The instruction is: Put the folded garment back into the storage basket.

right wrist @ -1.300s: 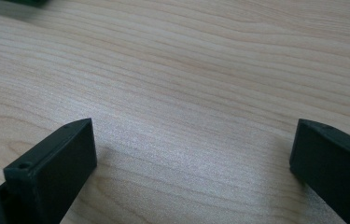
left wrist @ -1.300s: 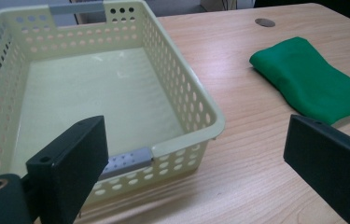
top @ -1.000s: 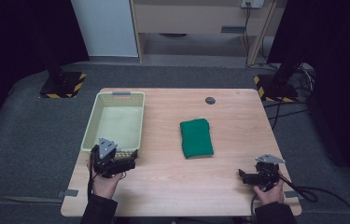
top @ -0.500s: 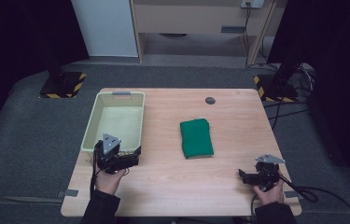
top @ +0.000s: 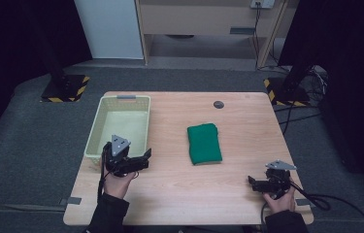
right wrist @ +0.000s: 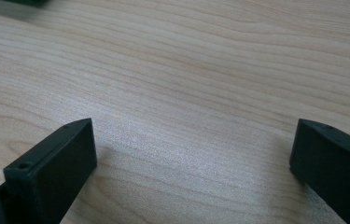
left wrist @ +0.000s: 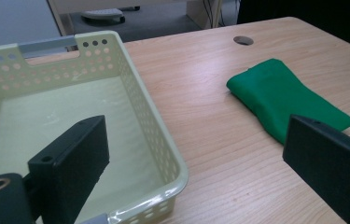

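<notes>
High view: folded green cloth [top: 204, 143] lies flat mid-table, long axis running away from us, well apart from both grippers; our left gripper [top: 140, 159] sits at the near corner of the cream basket [top: 94, 131], jaws spread and empty, pointing toward the cloth. Our right gripper [top: 253, 182] rests low at the near right edge, jaws wide, nothing held. We judge the left the readier hand, the cloth's near end lying ahead and to its right.
</notes>
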`<control>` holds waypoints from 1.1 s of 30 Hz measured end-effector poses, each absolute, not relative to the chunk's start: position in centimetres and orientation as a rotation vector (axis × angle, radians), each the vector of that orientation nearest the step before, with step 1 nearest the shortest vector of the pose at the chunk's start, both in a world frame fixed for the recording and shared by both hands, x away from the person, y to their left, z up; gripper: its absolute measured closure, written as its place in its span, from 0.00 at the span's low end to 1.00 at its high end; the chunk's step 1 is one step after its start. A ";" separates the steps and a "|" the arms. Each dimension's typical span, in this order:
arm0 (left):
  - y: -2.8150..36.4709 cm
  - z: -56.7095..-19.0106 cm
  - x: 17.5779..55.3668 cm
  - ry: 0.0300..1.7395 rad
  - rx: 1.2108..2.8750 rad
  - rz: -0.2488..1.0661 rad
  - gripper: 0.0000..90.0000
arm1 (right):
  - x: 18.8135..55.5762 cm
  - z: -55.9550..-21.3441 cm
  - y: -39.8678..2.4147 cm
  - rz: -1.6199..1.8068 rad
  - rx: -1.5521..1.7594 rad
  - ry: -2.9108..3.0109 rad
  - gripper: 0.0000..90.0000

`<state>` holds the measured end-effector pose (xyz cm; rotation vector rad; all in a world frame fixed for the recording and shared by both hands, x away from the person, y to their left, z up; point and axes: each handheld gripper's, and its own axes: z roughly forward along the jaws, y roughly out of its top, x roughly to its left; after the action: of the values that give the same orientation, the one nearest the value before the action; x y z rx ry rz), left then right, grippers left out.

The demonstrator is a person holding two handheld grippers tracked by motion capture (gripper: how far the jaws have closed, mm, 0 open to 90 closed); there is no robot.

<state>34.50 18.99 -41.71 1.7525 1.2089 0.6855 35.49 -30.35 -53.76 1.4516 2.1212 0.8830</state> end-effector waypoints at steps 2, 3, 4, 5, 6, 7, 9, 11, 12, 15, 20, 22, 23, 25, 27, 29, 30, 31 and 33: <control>18.6 -41.6 34.7 1.200 1.753 0.682 0.07 | 35.5 -53.8 -30.3 0.883 1.452 2.121 0.01; 18.5 -41.6 34.7 1.199 1.755 0.681 0.07 | 35.5 -53.8 -30.3 0.883 1.453 2.121 0.01; 18.4 -41.6 34.7 1.197 1.756 0.680 0.07 | 35.5 -53.8 -30.3 0.883 1.452 2.121 0.01; 18.4 -41.6 34.7 1.197 1.756 0.680 0.07 | 35.5 -53.8 -30.3 0.883 1.452 2.121 0.01; 18.3 -41.5 34.8 1.194 1.756 0.679 0.07 | 35.5 -53.8 -30.4 0.883 1.452 2.121 0.01; 18.2 -41.5 34.9 1.191 1.758 0.678 0.07 | 35.5 -53.8 -30.3 0.883 1.452 2.121 0.01; 18.0 -41.4 35.0 1.187 1.760 0.677 0.07 | 35.5 -53.8 -30.3 0.883 1.452 2.121 0.01; 17.8 -41.3 35.1 1.183 1.759 0.679 0.07 | 35.5 -53.8 -30.3 0.883 1.452 2.121 0.01; 17.8 -41.2 35.1 1.180 1.758 0.680 0.07 | 35.5 -53.8 -30.3 0.883 1.452 2.121 0.01; 17.5 -41.1 35.3 1.174 1.761 0.680 0.07 | 35.5 -53.8 -30.4 0.883 1.449 2.122 0.01; 16.9 -40.9 35.6 1.161 1.770 0.680 0.07 | 35.5 -53.8 -30.3 0.883 1.452 2.121 0.01; 16.7 -40.9 35.7 1.158 1.774 0.679 0.07 | 35.5 -53.8 -30.4 0.883 1.450 2.122 0.01; 16.6 -40.9 35.8 1.159 1.776 0.677 0.07 | 35.5 -53.8 -30.4 0.883 1.450 2.122 0.01; 16.4 -40.9 36.0 1.158 1.774 0.671 0.07 | 35.5 -53.8 -30.4 0.883 1.451 2.121 0.01; 16.3 -40.9 36.1 1.156 1.775 0.671 0.07 | 35.5 -53.8 -30.4 0.883 1.448 2.122 0.01; 16.1 -40.9 36.3 1.153 1.775 0.668 0.07 | 35.5 -53.8 -30.3 0.883 1.452 2.121 0.01; 16.0 -40.9 36.3 1.152 1.778 0.668 0.07 | 35.5 -53.8 -30.3 0.883 1.452 2.121 0.01; 15.9 -40.9 36.4 1.151 1.780 0.669 0.07 | 35.5 -53.8 -30.4 0.883 1.449 2.122 0.01; 15.7 -40.9 36.6 1.150 1.778 0.664 0.07 | 35.5 -53.8 -30.3 0.883 1.452 2.121 0.01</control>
<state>36.57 15.72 -40.92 1.7777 1.1500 0.6636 35.49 -30.35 -53.76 1.4523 2.1210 0.8833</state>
